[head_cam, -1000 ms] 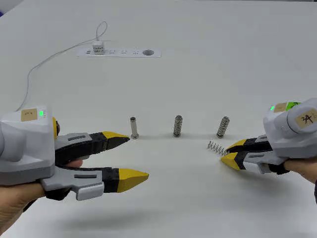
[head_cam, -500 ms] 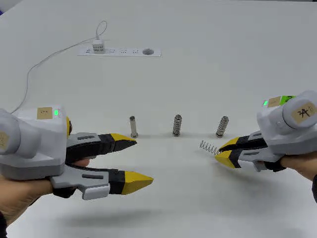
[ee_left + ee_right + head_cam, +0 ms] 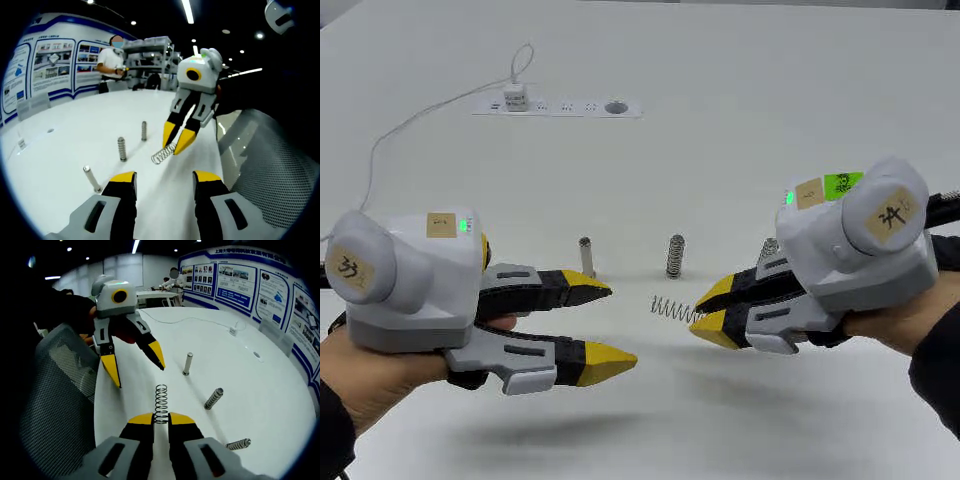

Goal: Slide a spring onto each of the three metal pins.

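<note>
Well, in the head view the left tool (image 3: 618, 325) sits at lower left, jaws spread wide and holding nothing. The right tool (image 3: 700, 312) comes in from the right, jaws nearly closed on one end of a loose spring (image 3: 672, 309), which sticks out leftward. Behind them three pins stand in a row on the counter (image 3: 740, 150). The bare pin (image 3: 586, 256) is at left, the middle pin (image 3: 675, 256) wears a spring, and the third pin (image 3: 769, 248), also sprung, is partly hidden behind the right tool. A power strip (image 3: 558, 105) lies at upper left, well apart, and open counter lies all round the pins.

Left gripper view: its own jaws rise wide apart at the bottom, empty. The right tool hangs at centre, the spring slanting down-left from its tips. The bare pin stands near the left jaw. The counter edge runs down the right, with a mesh chair (image 3: 270, 165) beyond it.

Right gripper view: its own jaws pinch the spring's near end at bottom centre. The spring points up the frame toward the wide-open left tool. The bare pin is right of centre, with the two sprung pins at lower right. The counter edge and chair are at left.
</note>
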